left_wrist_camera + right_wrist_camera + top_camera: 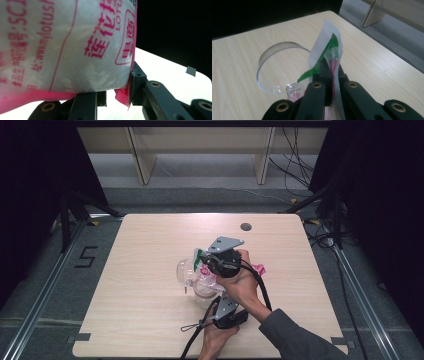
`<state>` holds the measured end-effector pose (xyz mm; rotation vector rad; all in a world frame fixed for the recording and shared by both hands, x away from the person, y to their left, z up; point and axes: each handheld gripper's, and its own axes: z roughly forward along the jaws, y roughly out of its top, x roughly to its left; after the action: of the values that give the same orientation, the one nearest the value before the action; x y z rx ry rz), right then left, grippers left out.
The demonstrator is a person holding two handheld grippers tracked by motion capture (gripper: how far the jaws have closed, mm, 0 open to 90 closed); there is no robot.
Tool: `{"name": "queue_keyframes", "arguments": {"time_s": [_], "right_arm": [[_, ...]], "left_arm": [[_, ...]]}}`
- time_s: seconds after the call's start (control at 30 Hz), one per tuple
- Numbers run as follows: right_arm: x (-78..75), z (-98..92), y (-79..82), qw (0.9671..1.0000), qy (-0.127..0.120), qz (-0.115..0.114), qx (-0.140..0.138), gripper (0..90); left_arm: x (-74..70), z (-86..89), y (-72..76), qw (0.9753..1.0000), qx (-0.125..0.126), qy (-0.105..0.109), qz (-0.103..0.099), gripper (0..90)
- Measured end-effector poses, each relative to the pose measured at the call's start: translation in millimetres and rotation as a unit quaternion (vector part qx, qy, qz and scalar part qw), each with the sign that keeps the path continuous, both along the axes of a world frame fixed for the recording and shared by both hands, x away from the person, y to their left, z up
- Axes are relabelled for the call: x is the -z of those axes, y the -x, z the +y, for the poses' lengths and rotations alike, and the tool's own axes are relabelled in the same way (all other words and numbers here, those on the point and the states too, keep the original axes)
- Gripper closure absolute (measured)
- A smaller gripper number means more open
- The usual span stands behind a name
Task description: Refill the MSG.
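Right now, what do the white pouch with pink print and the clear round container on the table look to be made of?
White pouch with pink print: thin, slightly glossy plastic film, likely; it creases, and a granular white filling shows through. Clear round container: rigid transparent plastic, probably; the wood grain shows through its wall, and its rim glints.

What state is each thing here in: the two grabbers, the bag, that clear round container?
Left gripper: shut on the bag's pink bottom edge.
Right gripper: shut on the bag's top edge.
Bag: white with pink print, held off the table.
Clear container: open-mouthed, resting on the table.
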<state>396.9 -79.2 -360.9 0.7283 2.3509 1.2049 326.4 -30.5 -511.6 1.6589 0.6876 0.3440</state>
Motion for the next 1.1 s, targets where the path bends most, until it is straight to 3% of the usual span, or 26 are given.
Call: {"name": "queue_keyframes", "arguments": {"time_s": [0.1, 0.13, 0.23, 0.27, 0.3, 0.4, 0.47, 0.5, 0.53, 1.1], "right_arm": [[-0.2, 0.6, 0.0, 1.0000, 0.000, 0.002, 0.001, 90.0], [-0.1, 0.6, -1.2, 1.0000, -0.001, -0.008, -0.002, 90.0], [-1.6, -0.3, 0.5, 0.9999, -0.008, 0.005, 0.005, 90.0], [-0.4, 0.5, -0.8, 1.0000, -0.003, -0.009, 0.000, 90.0], [-0.3, 0.8, 0.1, 1.0000, 0.001, 0.002, 0.002, 90.0], [-0.1, 0.6, -0.8, 1.0000, -0.001, 0.003, 0.003, 90.0], [0.3, 1.3, -1.6, 1.0000, -0.003, -0.008, 0.000, 90.0], [0.2, 1.7, -0.4, 1.0000, 0.002, 0.002, 0.002, 90.0], [1.5, 2.4, -1.8, 0.9999, 0.009, -0.010, -0.005, 90.0], [3.2, 5.4, -1.3, 1.0000, 0.009, -0.003, 0.001, 90.0]], "left_arm": [[-0.4, -0.3, 0.5, 1.0000, -0.001, 0.003, -0.002, 72.1], [-0.6, 0.1, 0.5, 1.0000, -0.001, 0.003, -0.004, 72.1], [-1.0, 0.0, 0.3, 1.0000, 0.001, 0.006, -0.001, 72.2], [-0.7, -0.4, 0.3, 1.0000, 0.002, 0.006, -0.002, 72.2], [-0.5, -0.3, 0.2, 1.0000, 0.003, 0.003, -0.003, 72.2], [-0.7, -0.1, -0.2, 1.0000, 0.001, 0.005, -0.002, 72.3], [-0.8, 0.5, -0.6, 1.0000, 0.004, 0.006, -0.001, 72.3], [-0.2, -4.7, 0.6, 0.9992, 0.001, 0.040, 0.006, 72.3], [0.1, -6.4, 0.8, 0.9987, -0.001, 0.049, 0.008, 72.3], [-1.0, -5.8, 0.1, 0.9986, 0.001, 0.052, 0.008, 72.3]]}}
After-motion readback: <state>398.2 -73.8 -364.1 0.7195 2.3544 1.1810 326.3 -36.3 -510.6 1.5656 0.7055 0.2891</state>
